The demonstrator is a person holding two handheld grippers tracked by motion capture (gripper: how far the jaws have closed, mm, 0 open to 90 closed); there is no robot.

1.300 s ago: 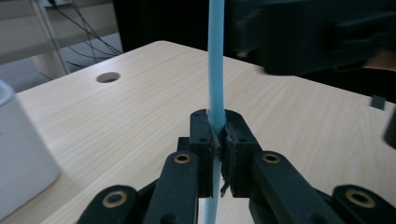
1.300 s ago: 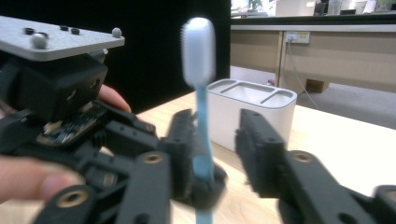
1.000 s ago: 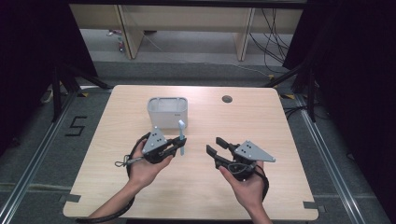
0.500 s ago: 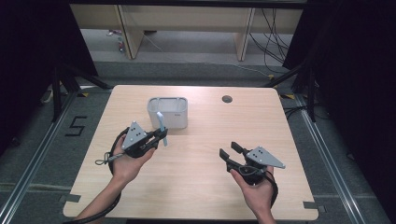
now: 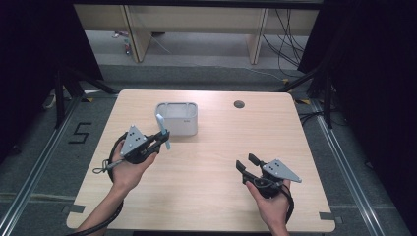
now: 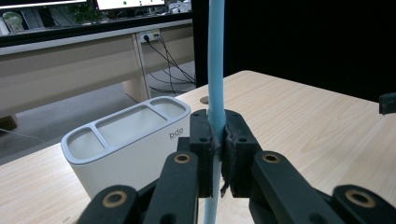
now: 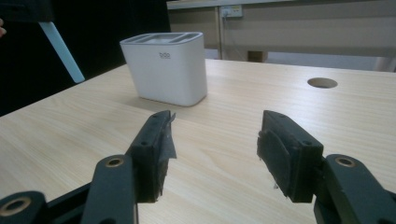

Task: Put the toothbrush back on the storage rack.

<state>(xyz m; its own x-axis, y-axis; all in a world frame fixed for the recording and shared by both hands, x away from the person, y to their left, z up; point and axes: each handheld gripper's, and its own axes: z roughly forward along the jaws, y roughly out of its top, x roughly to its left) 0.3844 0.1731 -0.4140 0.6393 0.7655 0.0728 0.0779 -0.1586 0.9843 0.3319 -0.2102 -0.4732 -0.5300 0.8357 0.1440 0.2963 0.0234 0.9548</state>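
- Blue stick [image 6: 216, 70] is pinched upright between the clenched jaws of the left gripper [image 5: 163, 138]; it sits just beside the front left corner of the white holder [image 5: 177, 118], apart from it.
- White holder has three top compartments and stands on the wooden table [image 5: 211, 172].
- Right gripper [image 5: 246, 163]: jaws spread, nothing between them, low over bare table, well apart from the holder. Its jaws have just been opening.

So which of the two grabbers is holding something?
The left gripper: its fingers pinch a thin blue stick. The right gripper is open, nothing between its fingers.
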